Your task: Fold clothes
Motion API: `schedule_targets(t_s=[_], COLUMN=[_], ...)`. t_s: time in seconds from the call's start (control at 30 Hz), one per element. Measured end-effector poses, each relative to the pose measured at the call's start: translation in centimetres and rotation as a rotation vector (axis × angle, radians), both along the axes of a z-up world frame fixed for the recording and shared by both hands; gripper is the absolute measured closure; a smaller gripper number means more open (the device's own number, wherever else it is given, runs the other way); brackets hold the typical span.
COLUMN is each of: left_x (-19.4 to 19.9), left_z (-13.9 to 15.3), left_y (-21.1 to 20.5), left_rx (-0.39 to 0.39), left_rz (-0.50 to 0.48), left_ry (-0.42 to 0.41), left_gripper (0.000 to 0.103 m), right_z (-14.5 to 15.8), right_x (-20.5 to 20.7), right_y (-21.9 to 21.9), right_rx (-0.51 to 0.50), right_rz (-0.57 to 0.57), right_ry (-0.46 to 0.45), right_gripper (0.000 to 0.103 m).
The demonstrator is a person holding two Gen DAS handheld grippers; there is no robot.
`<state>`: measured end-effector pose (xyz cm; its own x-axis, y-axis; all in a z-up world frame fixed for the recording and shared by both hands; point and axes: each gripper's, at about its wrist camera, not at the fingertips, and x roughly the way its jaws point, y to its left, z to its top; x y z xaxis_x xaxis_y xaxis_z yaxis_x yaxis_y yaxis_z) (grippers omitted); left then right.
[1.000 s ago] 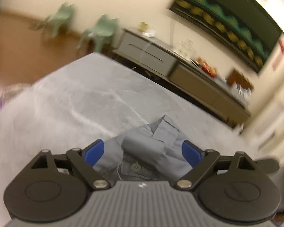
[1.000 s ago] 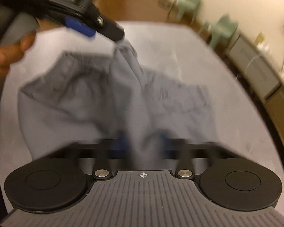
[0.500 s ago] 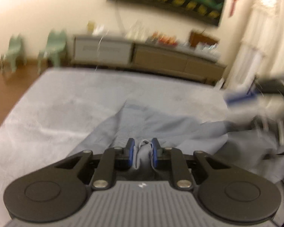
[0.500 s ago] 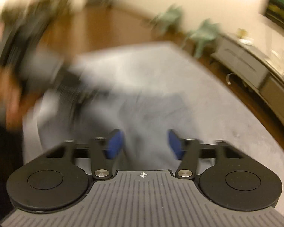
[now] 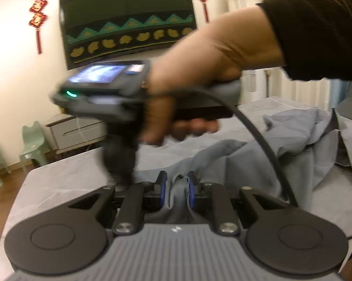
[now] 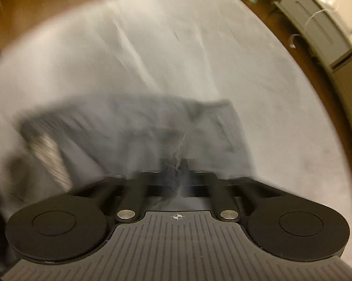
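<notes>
Room: grey bedsheet (image 6: 166, 53) is filling the view beyond both sets of fingers, with a dark wall hanging (image 5: 129, 21), a low cabinet (image 5: 77, 133) and green chairs (image 5: 33, 140) standing behind it.
Garment: grey-blue garment (image 5: 258, 161) is lying crumpled on the sheet, bunching up from between the left fingers and spreading away to their right.
Left gripper (image 5: 177, 193): its blue pads are pinching a fold of the garment; a second ago they were standing wide apart either side of a buttoned part, so the jaws have just been closing onto cloth.
Right gripper (image 6: 176, 171): blurred, but its fingers are pressing together on a thin edge of the garment, a loose thread trailing ahead of them; half a second ago they were gaping, so they have just been closing.
Right hand (image 5: 199, 82): crossing in front of the left fingers, holding its tool pointed down.
Meaning: both ends now look gripped, so spreading or folding the garment is probably starting.
</notes>
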<state>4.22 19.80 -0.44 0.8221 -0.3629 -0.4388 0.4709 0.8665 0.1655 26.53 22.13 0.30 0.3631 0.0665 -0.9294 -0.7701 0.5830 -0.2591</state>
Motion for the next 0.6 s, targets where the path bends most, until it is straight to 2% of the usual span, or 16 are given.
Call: schedule_targets(t_s=[0.03, 0.17, 0.23, 0.3, 0.33, 0.37, 0.47, 0.53, 0.57, 0.6], left_x=[0.3, 2.7, 4.8, 8.3, 10.2, 12.6, 18.4, 19.6, 19.7, 19.8], left_z=[0.1, 1.3, 1.9, 1.8, 1.6, 0.9, -3.1, -4.6, -4.7, -4.8], left_y=[0.3, 2.0, 2.6, 3.5, 4.1, 4.8, 8.3, 10.7, 11.5, 12.4], left_rx=[-0.008, -0.100, -0.143, -0.169, -0.183, -0.203, -0.334, -0.440, -0.494, -0.548], left_rz=[0.021, 0.161, 0.238, 0.314, 0.352, 0.393, 0.468, 0.465, 0.452, 0.439], left_ry=[-0.001, 0.000, 0.001, 0.040, 0.066, 0.140, 0.422, 0.528, 0.553, 0.577], left_gripper=[0.085, 0.082, 0.082, 0.082, 0.082, 0.083, 0.083, 0.083, 0.083, 0.083], right_z=[0.4, 6.4, 9.1, 11.3, 12.5, 13.6, 15.3, 14.9, 14.0, 13.1], right_x=[0.0, -0.9, -0.5, 0.9, 2.2, 3.8, 7.8, 7.4, 6.5, 5.5], right_y=[-0.2, 0.9, 2.4, 4.2, 5.1, 5.6, 4.2, 1.2, -0.9, -3.0], right_rx=[-0.035, -0.045, -0.054, -0.066, -0.035, 0.014, 0.181, 0.264, 0.270, 0.276], right_rz=[0.022, 0.099, 0.136, 0.153, 0.135, 0.088, -0.090, -0.134, -0.131, -0.129], right_ry=[-0.051, -0.384, -0.559, -0.716, -0.742, -0.749, -0.664, -0.605, -0.587, -0.568], right_gripper=[0.102, 0.103, 0.103, 0.103, 0.103, 0.103, 0.103, 0.083, 0.052, 0.030])
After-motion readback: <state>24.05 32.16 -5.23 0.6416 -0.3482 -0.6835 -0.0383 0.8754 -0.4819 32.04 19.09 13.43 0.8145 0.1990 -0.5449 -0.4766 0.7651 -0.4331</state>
